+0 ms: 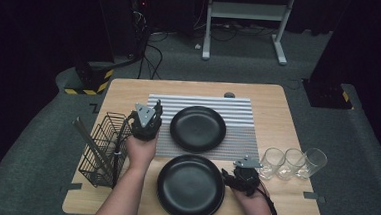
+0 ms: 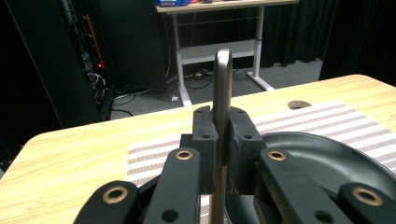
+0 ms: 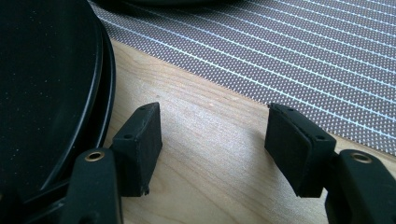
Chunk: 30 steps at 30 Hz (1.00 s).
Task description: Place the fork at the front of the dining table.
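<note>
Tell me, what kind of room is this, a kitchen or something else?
Probably a lab or recording studio staged as a dining setup, not a kitchen: black curtains ring the wooden table, cables trail over grey carpet, and plates sit on a striped placemat.

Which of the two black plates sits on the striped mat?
The far plate, resting wholly on the mat. The near plate lies on bare table, by the person's edge.

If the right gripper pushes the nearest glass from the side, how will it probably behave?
The nearest glass looks thin and clear, so it is probably light and fragile. It appears to touch the middle glass, so a push may knock it into that one. On the smooth wooden table it would likely slide; a high push might tip it.
</note>
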Motion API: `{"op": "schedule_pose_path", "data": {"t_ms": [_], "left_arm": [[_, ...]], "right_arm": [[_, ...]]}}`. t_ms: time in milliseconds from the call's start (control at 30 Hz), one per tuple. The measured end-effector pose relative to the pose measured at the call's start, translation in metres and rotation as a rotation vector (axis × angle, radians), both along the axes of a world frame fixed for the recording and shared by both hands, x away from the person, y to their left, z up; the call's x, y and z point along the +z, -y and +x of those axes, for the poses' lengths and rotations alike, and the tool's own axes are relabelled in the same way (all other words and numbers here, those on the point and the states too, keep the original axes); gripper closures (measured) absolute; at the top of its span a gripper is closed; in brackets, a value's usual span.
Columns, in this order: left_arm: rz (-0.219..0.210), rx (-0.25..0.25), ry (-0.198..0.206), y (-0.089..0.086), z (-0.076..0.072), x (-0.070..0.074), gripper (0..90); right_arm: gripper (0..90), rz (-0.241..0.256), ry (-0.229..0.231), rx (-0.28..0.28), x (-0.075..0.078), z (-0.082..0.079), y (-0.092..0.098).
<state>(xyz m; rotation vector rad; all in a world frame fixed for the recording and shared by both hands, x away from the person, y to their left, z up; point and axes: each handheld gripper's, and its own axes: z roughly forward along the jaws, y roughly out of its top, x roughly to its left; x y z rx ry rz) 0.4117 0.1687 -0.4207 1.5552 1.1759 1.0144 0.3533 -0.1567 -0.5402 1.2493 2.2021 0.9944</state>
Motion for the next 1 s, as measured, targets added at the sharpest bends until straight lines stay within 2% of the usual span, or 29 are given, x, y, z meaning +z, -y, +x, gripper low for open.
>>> {"op": "schedule_pose_path", "data": {"t_ms": [433,733,1000], "left_arm": [[-0.007,0.015,-0.055,0.0,0.024,-0.004,82.8],[0.009,0.021,-0.09,0.002,0.036,-0.007,82.9],[-0.006,0.028,-0.127,-0.001,0.05,-0.011,82.9]], "right_arm": [[36.3,0.0,-0.001,0.0,0.0,0.0,0.0],[36.3,0.0,0.0,0.001,0.0,0.0,0.0],[36.3,-0.001,0.001,0.001,0.0,0.0,0.0]]}}
